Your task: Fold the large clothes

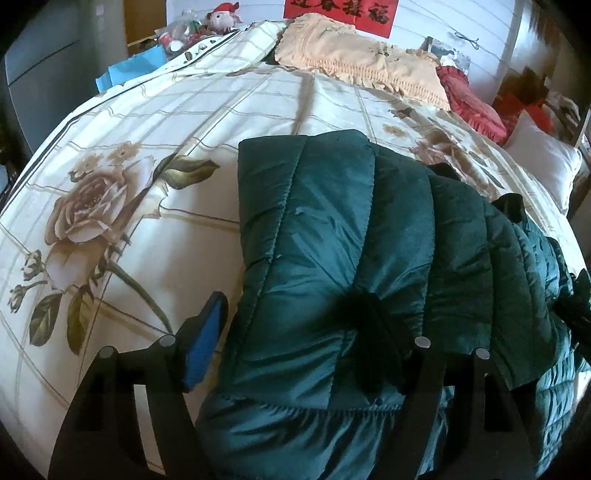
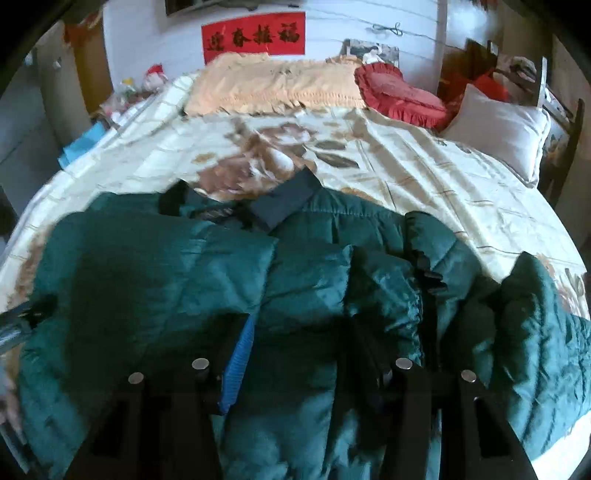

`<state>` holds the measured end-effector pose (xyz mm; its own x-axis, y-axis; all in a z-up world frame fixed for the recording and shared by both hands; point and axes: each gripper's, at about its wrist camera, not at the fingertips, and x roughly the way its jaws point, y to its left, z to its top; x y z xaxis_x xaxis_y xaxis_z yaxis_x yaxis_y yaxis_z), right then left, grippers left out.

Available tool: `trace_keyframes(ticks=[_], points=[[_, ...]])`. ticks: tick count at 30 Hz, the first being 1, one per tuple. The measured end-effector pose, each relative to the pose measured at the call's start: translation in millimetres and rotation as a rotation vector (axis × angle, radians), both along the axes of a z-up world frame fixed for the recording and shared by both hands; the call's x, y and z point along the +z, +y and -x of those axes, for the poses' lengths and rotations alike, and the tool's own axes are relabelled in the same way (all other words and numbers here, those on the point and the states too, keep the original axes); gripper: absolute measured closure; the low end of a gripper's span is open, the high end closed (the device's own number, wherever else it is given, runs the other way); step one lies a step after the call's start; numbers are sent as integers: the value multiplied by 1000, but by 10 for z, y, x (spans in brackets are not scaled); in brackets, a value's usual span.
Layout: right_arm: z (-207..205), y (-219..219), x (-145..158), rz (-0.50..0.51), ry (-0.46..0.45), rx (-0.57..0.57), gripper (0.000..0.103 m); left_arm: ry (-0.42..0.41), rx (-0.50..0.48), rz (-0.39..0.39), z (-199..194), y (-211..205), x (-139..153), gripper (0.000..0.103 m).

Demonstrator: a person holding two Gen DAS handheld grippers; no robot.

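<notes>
Nearest the left wrist camera, the left gripper [image 1: 291, 339] straddles a folded edge of the green quilted jacket [image 1: 332, 229]. Its jaws stand wide: the blue pad [image 1: 205, 350] at 8 o'clock sits clear over the bedspread, just off the fabric's left edge, while the opposite finger at 5 o'clock rests against a puckered spot of the jacket. The pads do not pinch the cloth.

In the right wrist view the right gripper [image 2: 306, 354] hangs over the jacket's middle with its jaws partly apart. The blue pad [image 2: 238, 369] at 7 o'clock lies against the fabric, and the dark finger at 5 o'clock is lost among folds and shadow, so I cannot tell whether any cloth is caught.

The bed [image 1: 155, 122], covered by a cream checked bedspread printed with large roses, fills both views. The jacket lies on its near half: from the left camera it runs from centre to 4 o'clock, one panel folded over on top; from the right camera it spreads from 9 o'clock to 3 o'clock, its dark collar [image 2: 284, 201] pointing to 12 o'clock.

Farther back, a peach fringed pillow [image 1: 354, 59] lies at 12 o'clock, a white pillow [image 2: 502, 129] at 2 o'clock, and a red ruffled cushion [image 2: 399, 94] between them. A red banner [image 2: 255, 35] hangs on the wall, and a plush toy [image 1: 223, 16] sits at 11 o'clock.
</notes>
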<state>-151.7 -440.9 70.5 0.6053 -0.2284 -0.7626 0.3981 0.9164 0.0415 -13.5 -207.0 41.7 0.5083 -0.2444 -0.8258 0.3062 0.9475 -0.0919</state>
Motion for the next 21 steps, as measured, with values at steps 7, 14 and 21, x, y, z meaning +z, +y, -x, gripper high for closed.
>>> trace_keyframes(ticks=[7, 14, 21], points=[[262, 153, 58, -30, -38, 16, 52, -16, 5, -7, 13, -10, -13, 25], [178, 30, -230, -74, 26, -29, 52, -16, 5, -7, 14, -6, -15, 24], [448, 104, 46, -69, -46, -38, 52, -15, 11, -2, 9, 1, -13, 24]])
